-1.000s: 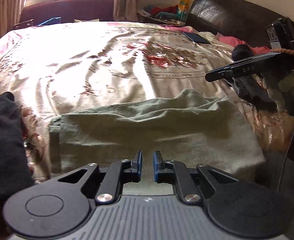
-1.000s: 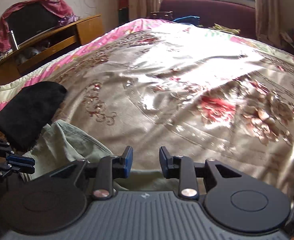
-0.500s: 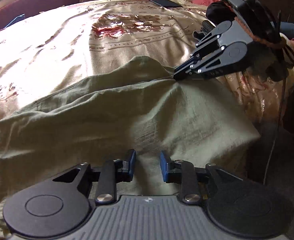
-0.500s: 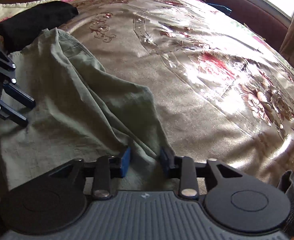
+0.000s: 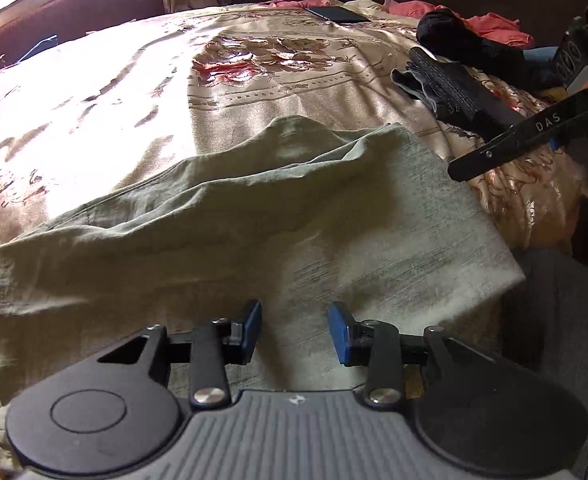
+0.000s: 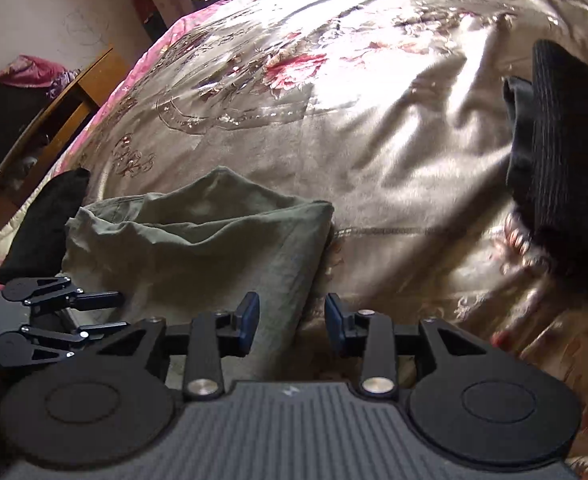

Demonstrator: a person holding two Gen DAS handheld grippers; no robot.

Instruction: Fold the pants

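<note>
The olive pants (image 5: 254, 232) lie folded on the floral bed cover (image 5: 142, 92). The left claw (image 5: 295, 332) hovers over them, opening, nothing pinched. The right claw (image 6: 292, 326), at their three o'clock edge, is opening too, empty.

1. One pair of green pants (image 5: 254, 240), folded, on one bed (image 5: 94, 120).
2. Two grippers: left gripper (image 5: 295, 332), right gripper (image 6: 292, 326).
3. One dark folded stack (image 5: 450, 88).
4. One black garment (image 6: 50, 220).
</note>
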